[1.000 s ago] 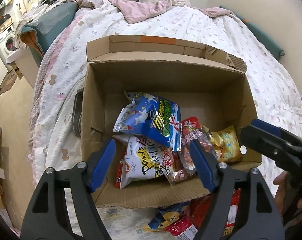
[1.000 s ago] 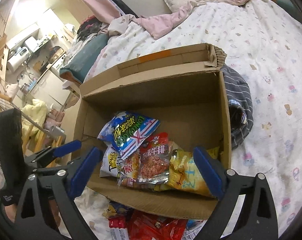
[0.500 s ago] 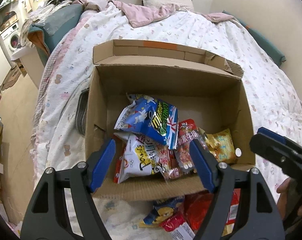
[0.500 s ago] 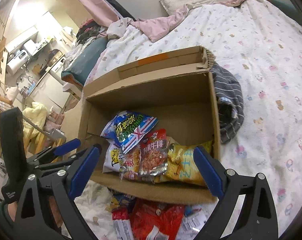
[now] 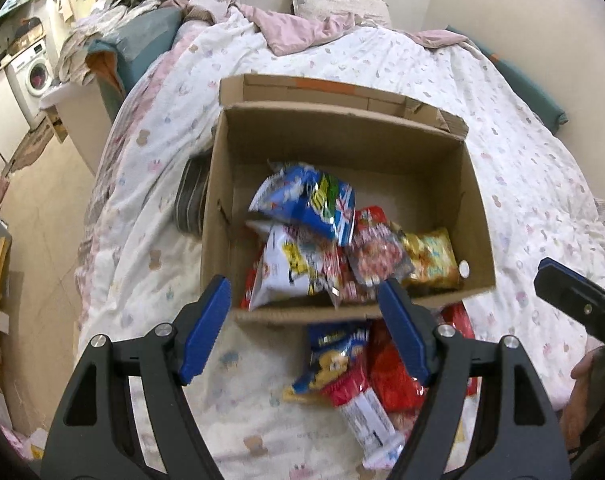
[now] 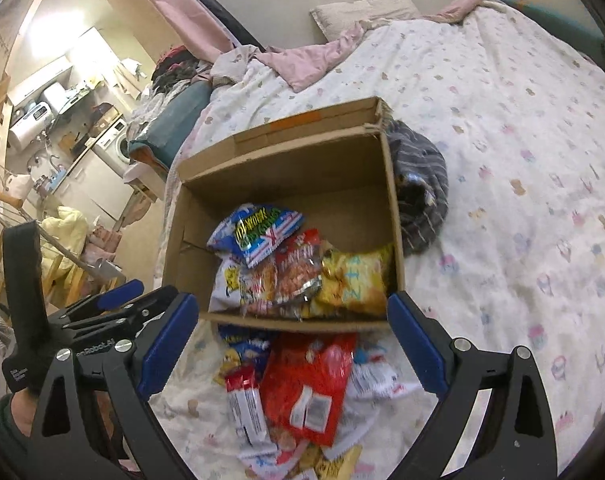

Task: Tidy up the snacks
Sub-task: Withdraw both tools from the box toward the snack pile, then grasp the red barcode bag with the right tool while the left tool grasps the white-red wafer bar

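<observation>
Both the left tool (image 5: 304, 314) and the right tool (image 6: 292, 330) gape wide, holding nothing. The cardboard box (image 5: 476, 208) at frame center holds 4 visible snacks; more packets (image 6: 306, 380) lie on the bed (image 6: 502, 128) below it. Only the right view shows the striped cloth (image 6: 420, 184) fully.

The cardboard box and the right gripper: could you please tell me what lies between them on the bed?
In the right wrist view, loose snack packets lie between the cardboard box and the right gripper: a red bag, a blue-and-yellow packet and a red-and-white bar.

Soft indoor light, motion-blurred snacks (image 5: 314, 248), fisheye-warped edges.
</observation>
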A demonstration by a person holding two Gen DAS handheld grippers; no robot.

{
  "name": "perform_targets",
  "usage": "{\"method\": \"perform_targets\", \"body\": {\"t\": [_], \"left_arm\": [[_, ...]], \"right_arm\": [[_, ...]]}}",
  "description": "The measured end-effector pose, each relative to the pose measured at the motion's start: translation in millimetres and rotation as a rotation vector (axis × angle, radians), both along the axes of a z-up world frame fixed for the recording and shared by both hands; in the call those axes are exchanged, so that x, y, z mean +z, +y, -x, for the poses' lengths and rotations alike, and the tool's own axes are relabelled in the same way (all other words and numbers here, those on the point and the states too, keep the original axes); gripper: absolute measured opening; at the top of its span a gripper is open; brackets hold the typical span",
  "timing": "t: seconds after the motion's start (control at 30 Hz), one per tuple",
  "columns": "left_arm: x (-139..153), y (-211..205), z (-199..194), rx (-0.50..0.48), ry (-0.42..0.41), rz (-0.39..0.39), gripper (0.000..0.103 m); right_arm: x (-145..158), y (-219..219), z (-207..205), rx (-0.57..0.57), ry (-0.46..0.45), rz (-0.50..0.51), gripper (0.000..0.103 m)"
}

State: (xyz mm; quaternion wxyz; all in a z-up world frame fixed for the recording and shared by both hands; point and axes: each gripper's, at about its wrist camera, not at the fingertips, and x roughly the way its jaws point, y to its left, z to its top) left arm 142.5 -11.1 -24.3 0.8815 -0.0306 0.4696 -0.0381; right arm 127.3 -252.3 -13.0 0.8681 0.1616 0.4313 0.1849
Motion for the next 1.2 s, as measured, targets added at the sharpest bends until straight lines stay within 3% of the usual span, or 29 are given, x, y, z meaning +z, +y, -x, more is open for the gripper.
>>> {"method": "perform_targets", "body": {"t": [0.2, 0.53, 0.7, 0.73, 0.83, 0.93, 1.03, 1.2], "left_arm": [[-1.9, 9.6, 27.4, 0.019, 0.009, 0.019, 0.074], [-19.6, 17.3, 46.1, 0.036, 0.055, 0.013, 0.074], [-21.5, 20.3, 45.8, 0.043, 0.065, 0.027, 0.074], [-21.5, 20.3, 45.8, 0.043, 0.063, 0.024, 0.074], [-22.2, 20.8, 45.5, 0.042, 0.062, 0.016, 0.074], [-22.5, 21.6, 45.4, 0.047, 0.062, 0.017, 0.074], [-24.2, 27.5, 45.1, 0.060, 0.068, 0.020, 0.074], [-28.7, 37.7, 44.2, 0.083, 0.089, 0.034, 0.074]], "right_arm": [[-2.7, -18.5, 21.7, -0.054, 0.013, -0.003, 0.097], [-31.8, -42.4, 44.0, -0.101, 0.113, -0.016, 0.097], [-59.0, -30.6, 35.5, 0.041, 0.285, -0.226, 0.096], [-65.1, -25.1, 32.5, 0.062, 0.314, -0.244, 0.095], [-76.2, -10.6, 26.9, 0.094, 0.371, -0.222, 0.078], [-85.9, -3.8, 21.5, 0.077, 0.404, -0.176, 0.072], [-93.0, 2.7, 15.1, 0.094, 0.432, -0.206, 0.060], [-91.8, 18.7, 3.7, 0.126, 0.416, -0.227, 0.060]]}}
